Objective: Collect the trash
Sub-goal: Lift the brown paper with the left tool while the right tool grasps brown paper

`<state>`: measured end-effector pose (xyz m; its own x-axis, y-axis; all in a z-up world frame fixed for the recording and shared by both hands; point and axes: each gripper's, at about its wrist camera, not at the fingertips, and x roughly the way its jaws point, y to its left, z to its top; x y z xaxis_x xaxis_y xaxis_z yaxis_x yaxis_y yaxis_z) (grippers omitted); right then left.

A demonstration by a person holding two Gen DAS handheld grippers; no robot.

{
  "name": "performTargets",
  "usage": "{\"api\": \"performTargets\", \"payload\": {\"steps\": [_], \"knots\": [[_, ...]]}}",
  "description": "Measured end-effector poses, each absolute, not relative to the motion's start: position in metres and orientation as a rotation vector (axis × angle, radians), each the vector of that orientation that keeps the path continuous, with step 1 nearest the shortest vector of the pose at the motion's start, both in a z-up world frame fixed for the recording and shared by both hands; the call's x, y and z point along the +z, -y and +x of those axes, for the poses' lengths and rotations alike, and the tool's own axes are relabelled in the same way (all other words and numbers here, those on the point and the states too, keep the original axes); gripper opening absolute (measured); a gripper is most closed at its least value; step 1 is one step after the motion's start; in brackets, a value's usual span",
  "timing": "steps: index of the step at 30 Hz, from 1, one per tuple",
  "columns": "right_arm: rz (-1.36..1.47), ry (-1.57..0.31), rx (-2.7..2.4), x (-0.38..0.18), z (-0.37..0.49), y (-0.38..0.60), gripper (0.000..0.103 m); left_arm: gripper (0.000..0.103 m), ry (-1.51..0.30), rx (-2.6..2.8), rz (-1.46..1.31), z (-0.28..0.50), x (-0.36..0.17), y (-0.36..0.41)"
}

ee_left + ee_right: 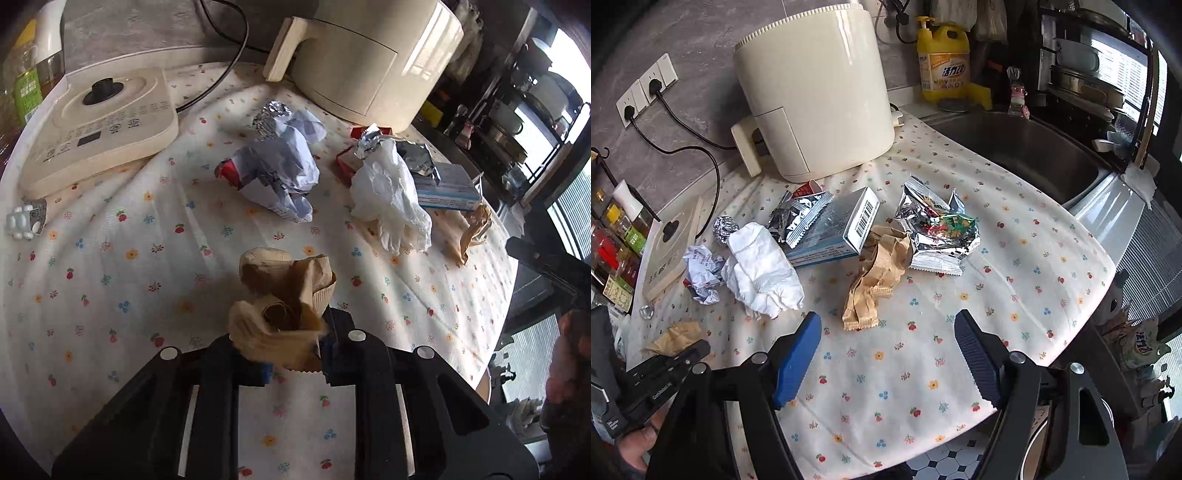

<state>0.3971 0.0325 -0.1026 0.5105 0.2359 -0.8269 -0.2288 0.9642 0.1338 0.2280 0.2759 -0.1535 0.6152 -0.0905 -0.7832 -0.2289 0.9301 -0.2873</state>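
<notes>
My left gripper is shut on a crumpled brown paper wrapper, held just above the flowered cloth; the wrapper also shows in the right wrist view. My right gripper is open and empty, just short of a second brown paper wrapper. Other trash on the cloth: a white crumpled tissue, a crumpled printed paper, a foil ball, a silver snack bag, a silver foil wrapper and a blue-white box.
A cream air fryer stands at the back. A kettle base lies at the left, with a pill blister pack near it. A steel sink is at the right. The table's edge is close to my right gripper.
</notes>
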Motion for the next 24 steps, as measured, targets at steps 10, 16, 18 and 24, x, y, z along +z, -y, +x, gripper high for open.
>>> {"api": "performTargets", "payload": {"steps": [10, 16, 18, 24], "knots": [[0.013, -1.034, 0.255, -0.131, 0.435, -0.054, 0.068, 0.018, -0.863, 0.188, -0.408, 0.198, -0.143, -0.303], [0.042, -1.070, 0.281, -0.145, 0.444, -0.049, 0.024, 0.018, -0.827, 0.246, -0.432, 0.179, -0.132, -0.305], [0.029, -1.050, 0.286, -0.140, 0.438, -0.047, 0.019, 0.019, -0.815, 0.254, -0.405, 0.173, -0.125, -0.299], [0.030, -1.013, 0.361, -0.120, 0.415, -0.033, 0.018, 0.019, -0.780, 0.296, -0.408, 0.155, -0.111, -0.277]]}}
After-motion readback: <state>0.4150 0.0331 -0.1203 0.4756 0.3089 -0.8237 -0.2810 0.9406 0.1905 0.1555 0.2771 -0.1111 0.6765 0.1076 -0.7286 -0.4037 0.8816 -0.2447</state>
